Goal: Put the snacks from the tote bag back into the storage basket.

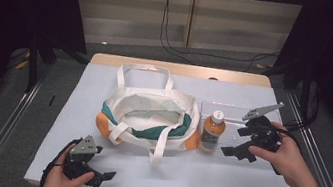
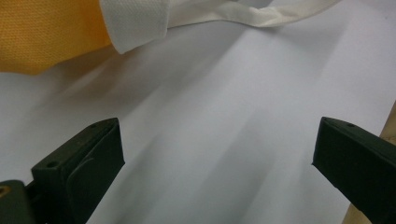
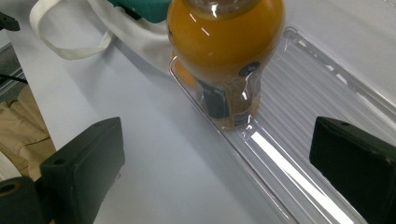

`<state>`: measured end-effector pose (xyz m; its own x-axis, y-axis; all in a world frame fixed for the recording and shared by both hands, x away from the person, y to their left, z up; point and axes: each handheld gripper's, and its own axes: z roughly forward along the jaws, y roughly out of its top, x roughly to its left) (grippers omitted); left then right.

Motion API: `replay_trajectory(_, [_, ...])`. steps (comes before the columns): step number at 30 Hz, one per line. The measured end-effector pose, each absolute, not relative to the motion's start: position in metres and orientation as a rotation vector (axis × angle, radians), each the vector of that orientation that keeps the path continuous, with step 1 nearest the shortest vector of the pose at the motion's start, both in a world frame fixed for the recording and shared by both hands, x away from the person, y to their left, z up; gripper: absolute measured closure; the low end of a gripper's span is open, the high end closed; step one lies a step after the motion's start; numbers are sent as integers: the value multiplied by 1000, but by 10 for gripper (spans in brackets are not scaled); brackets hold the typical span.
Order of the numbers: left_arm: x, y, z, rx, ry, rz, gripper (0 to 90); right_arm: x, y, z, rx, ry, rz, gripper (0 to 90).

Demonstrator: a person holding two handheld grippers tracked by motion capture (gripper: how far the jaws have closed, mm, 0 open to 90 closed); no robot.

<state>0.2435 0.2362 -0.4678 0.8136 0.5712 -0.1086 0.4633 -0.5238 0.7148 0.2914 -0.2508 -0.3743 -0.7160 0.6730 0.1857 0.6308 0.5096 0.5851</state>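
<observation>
Both hand-held grippers spread wide, nothing between their jaws.
The right hand-held gripper (image 1: 236, 146) faces an orange bottle (image 1: 212, 129) upright in a clear tray (image 1: 237, 112) beside the canvas bag (image 1: 150, 116); the left hand-held gripper (image 1: 103, 177) hovers over the white tabletop (image 1: 191, 178), near the bag's strap.

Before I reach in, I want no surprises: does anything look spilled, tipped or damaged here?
Nothing stands out. The bottle stands upright in the clear tray, capped, with no liquid around it. The tote bag lies open beside the tray on the table, looking intact. Both grippers are open and hold nothing.
</observation>
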Motion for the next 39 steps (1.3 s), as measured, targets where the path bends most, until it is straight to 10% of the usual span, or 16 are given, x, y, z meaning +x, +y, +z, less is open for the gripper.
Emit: replay_trajectory(39, [245, 237, -468, 2220, 760, 177, 15, 278, -279, -390, 1189, 2618, 987, 45])
